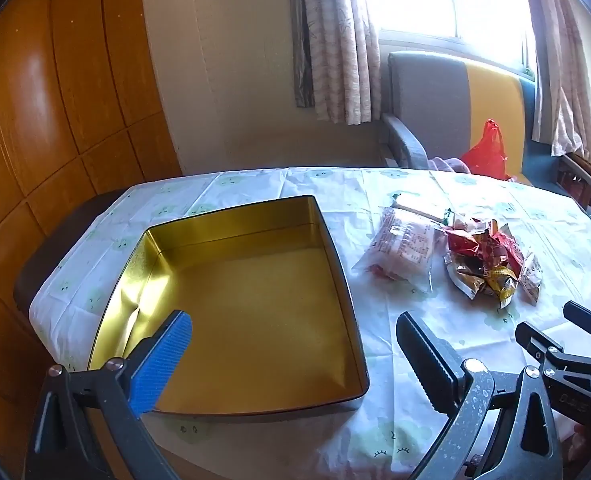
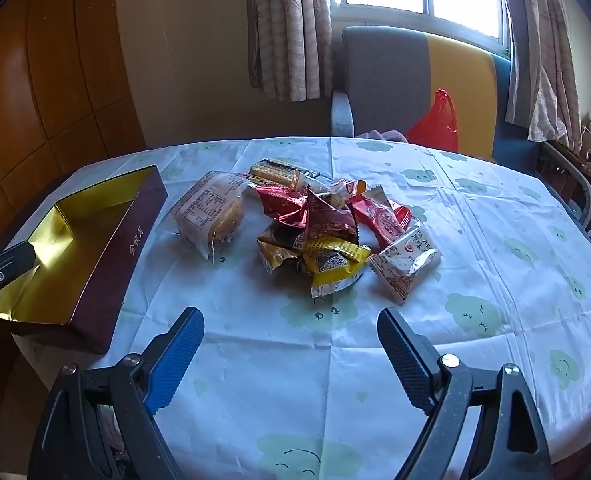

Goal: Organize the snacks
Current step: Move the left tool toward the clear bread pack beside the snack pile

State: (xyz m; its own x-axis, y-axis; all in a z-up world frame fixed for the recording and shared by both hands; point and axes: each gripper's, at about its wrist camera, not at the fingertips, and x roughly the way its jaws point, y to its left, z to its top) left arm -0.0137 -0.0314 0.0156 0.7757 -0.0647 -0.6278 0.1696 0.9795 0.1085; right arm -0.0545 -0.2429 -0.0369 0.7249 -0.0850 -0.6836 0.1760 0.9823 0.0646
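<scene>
Left tool (image 1: 291, 344): I am holding it wide apart and angled down over the gold-lined tin (image 1: 231, 304), nothing between its fingers.
Right tool (image 2: 291, 344): I am holding it spread wide too, tilted down over bare cloth near the front edge of the counter (image 2: 495, 240), gripping nothing.
Tin: it is sitting open and empty toward the left edge of the counter, its dark red outer wall facing the snacks.
Snack pile (image 2: 327, 232): red, yellow, brown and white wrappers are lying heaped together near the middle of the counter, well apart from the tin.
Clear-wrapped cake (image 2: 211, 212): it is lying between the tin and the pile, touching the pile's left side.
Biscuit packet (image 2: 275, 174): it is lying at the far side of the pile.
Cloth: a white cover with pale green cloud faces is covering the counter.
Beyond the far edge: a grey and yellow chair (image 2: 415, 80) is carrying a red plastic bag (image 2: 435, 124).
</scene>
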